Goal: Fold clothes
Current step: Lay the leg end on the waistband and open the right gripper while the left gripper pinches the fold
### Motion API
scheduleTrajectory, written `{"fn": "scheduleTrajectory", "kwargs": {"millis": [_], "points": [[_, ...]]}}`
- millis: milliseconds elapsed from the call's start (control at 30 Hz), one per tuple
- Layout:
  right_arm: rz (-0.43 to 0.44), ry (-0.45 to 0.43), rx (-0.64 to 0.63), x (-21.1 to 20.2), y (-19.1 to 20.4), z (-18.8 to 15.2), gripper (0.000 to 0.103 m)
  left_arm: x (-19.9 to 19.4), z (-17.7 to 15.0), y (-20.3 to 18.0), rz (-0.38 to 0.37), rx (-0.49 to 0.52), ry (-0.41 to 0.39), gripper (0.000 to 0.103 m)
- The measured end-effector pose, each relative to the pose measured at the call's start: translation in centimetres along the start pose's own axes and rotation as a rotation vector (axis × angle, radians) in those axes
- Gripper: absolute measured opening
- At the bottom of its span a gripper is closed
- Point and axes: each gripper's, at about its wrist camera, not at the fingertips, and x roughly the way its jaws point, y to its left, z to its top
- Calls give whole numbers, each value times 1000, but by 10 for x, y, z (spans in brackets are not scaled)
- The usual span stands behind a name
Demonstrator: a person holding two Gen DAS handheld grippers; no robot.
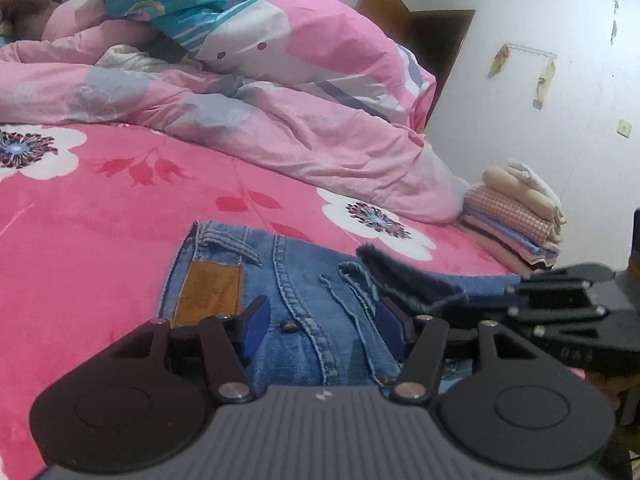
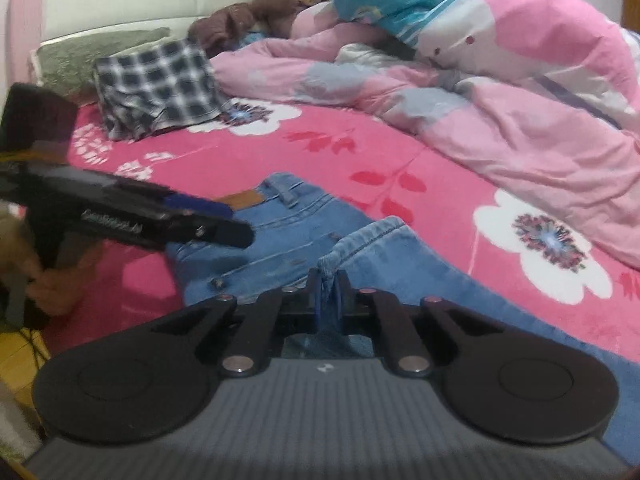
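Right gripper [image 2: 328,286]: fingers clenched on a bunched fold of denim, the pinched cloth puckering up between the pads. Left gripper [image 1: 320,322]: fingers released, spread apart above the waistband, nothing between them, the seat seam and a rivet showing in the gap.

Jeans [image 1: 288,280]: spread flat directly under and ahead of both sets of fingers, waistband and leather patch [image 1: 210,294] just beyond the left finger of the left gripper, belt loops lying loose near the right finger. Frayed hem [image 1: 400,270] of a leg doubled over the seat, just past the right finger and touching the right gripper's tip.

Handling, as a judgement: denim thick, soft yet fairly heavy, not fragile, not slippery; likely to hold a crease and to drag on the plush cover rather than slide. Best taken at the stitched edges, namely waistband, side seam or hem, where layers are firm enough to pinch together; a single-layer pinch mid-panel likely to lift only a tent of cloth.

Farther out: pink floral bedcover [image 1: 100,240], crumpled duvet [image 1: 280,120] beyond the fingertips, folded stack [image 1: 516,216] far right of the left fingers, checked garment [image 2: 156,84] far left of the right fingers.
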Motion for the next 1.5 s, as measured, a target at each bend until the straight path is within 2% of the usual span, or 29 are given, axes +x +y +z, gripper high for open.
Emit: {"fn": "scheduleTrajectory", "kwargs": {"millis": [367, 667, 900, 1000, 1067, 1167, 1300, 1500], "points": [[0, 31, -78, 5, 19, -9, 6, 2, 1, 2, 0, 0, 0, 60], [-51, 31, -161, 12, 40, -16, 24, -1, 4, 3, -9, -13, 7, 60], [-103, 48, -231, 24, 49, -16, 27, -9, 3, 1, 4, 20, 5, 59], [-115, 64, -242, 31, 50, -17, 27, -19, 3, 0, 34, 40, -21, 59], [-114, 66, -224, 32, 49, -18, 26, -26, 4, 4, 53, 44, -46, 59], [-113, 57, -170, 30, 45, -17, 15, -35, 5, 14, 84, 25, -72, 59], [-152, 1, -136, 19, 46, -12, 10, -35, 4, 33, 140, -27, -56, 58], [-108, -95, 77, -3, 18, 5, 9, -33, -1, 54, 161, -100, -37, 57]]}}
